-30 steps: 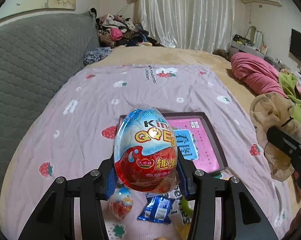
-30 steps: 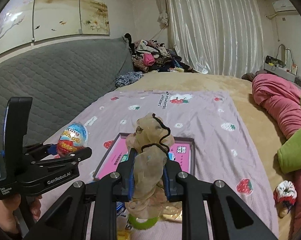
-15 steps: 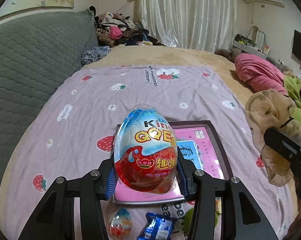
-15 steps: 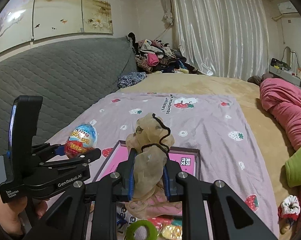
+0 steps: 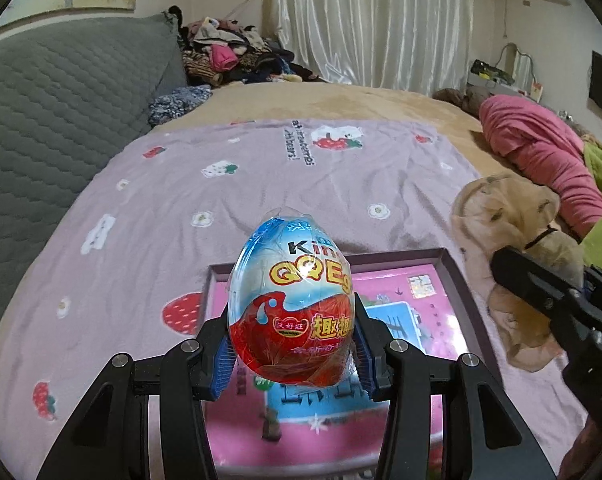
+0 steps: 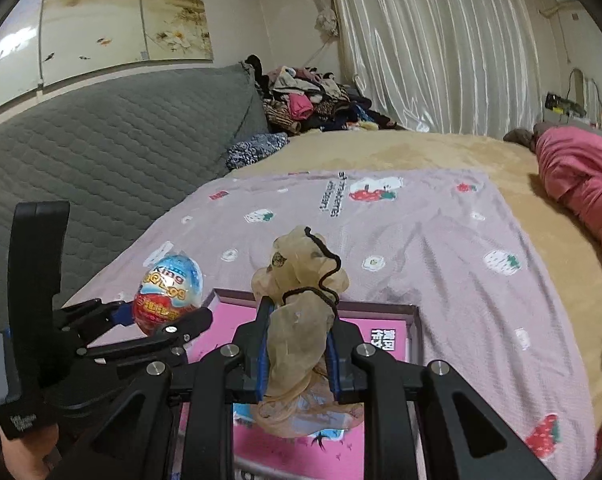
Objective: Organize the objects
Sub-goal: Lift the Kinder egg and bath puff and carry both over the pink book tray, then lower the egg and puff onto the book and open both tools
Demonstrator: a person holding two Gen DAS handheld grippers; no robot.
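Observation:
My left gripper is shut on a blue and red Kinder egg, held upright over the near left part of a shallow pink tray. The egg also shows in the right wrist view. My right gripper is shut on a crumpled beige sheer cloth with a black hair tie, held above the tray. In the left wrist view the cloth hangs over the tray's right edge.
The tray lies on a lilac strawberry-print blanket on a tan bed. A grey quilted headboard is at the left. A clothes pile sits at the far end. A pink bundle and green cloth lie at the right.
Both grippers have moved forward over the tray with their loads. The small egg, blue packet and green ring near the tray's front edge have dropped out of view.

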